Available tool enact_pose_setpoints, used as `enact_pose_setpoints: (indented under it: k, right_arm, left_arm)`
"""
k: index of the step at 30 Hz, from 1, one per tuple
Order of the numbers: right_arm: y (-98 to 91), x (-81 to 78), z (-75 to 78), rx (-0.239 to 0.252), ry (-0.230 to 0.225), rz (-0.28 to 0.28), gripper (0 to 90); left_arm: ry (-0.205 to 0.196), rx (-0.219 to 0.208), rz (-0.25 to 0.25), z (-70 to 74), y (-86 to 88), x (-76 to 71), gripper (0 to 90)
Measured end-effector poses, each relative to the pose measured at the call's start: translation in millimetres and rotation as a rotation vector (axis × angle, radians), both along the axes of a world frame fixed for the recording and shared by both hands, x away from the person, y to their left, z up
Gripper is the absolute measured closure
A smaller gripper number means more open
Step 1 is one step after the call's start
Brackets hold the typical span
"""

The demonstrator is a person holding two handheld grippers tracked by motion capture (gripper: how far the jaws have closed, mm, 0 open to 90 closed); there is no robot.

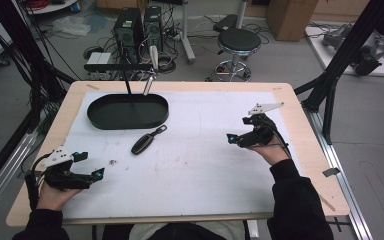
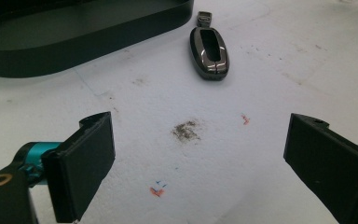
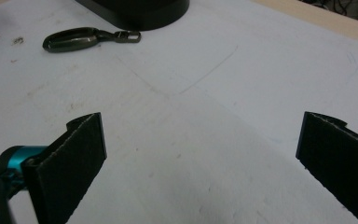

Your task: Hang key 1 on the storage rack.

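Observation:
A dark, glossy key fob [image 1: 145,142] with a small ring end lies flat on the white mat, just in front of a black oval tray [image 1: 100,122]. My left gripper [image 1: 91,165] rests near the front left corner, open and holding nothing. In the left gripper view the key fob [image 2: 209,50] lies ahead and slightly right of my open left gripper [image 2: 198,158], with the tray [image 2: 74,42] at upper left. My right gripper [image 1: 237,129] is at mid right, open and pointing left. Ahead of the open right gripper [image 3: 200,163], the key fob [image 3: 74,38] is far off at upper left, beside the tray [image 3: 140,11].
A thin black post [image 1: 128,85] with a crossbar rises from the tray. A grey smudge [image 2: 185,131] and small red marks stain the mat ahead of the left gripper. Bare wooden table edge [image 1: 305,130] surrounds the mat. A stool [image 1: 238,42] and computer towers stand beyond the table.

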State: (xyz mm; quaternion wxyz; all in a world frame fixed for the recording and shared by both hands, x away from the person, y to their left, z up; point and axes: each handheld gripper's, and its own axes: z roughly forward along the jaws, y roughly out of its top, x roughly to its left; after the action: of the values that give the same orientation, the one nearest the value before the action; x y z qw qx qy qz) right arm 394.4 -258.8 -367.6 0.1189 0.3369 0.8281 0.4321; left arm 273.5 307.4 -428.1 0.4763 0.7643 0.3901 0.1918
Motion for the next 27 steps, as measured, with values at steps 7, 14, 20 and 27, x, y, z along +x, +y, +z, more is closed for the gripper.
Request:
enact_pose_setpoints:
  k: [7,14,20,27]
  right_arm:
    - [-15.5,-19.1,-10.7,-0.016,-0.003,-0.012,0.7]
    - [-29.8,-31.0,-27.6,-0.007,0.015,-0.031,0.7]
    - [-39.4,-41.0,-35.3,-0.001,0.028,-0.047,0.7]
    - [-48.5,-49.8,-43.5,-0.021,0.032,-0.066,0.7]
  left_arm:
    - [0.004,0.002,0.001,-0.4,-0.6,0.6,9.1]
    - [0.002,0.0,0.004,-0.3,-0.4,0.4,9.1]
    - [0.003,0.001,0.004,-0.3,-0.1,0.4,9.2]
    - [0.004,0.002,0.005,-0.3,-0.2,0.4,9.2]
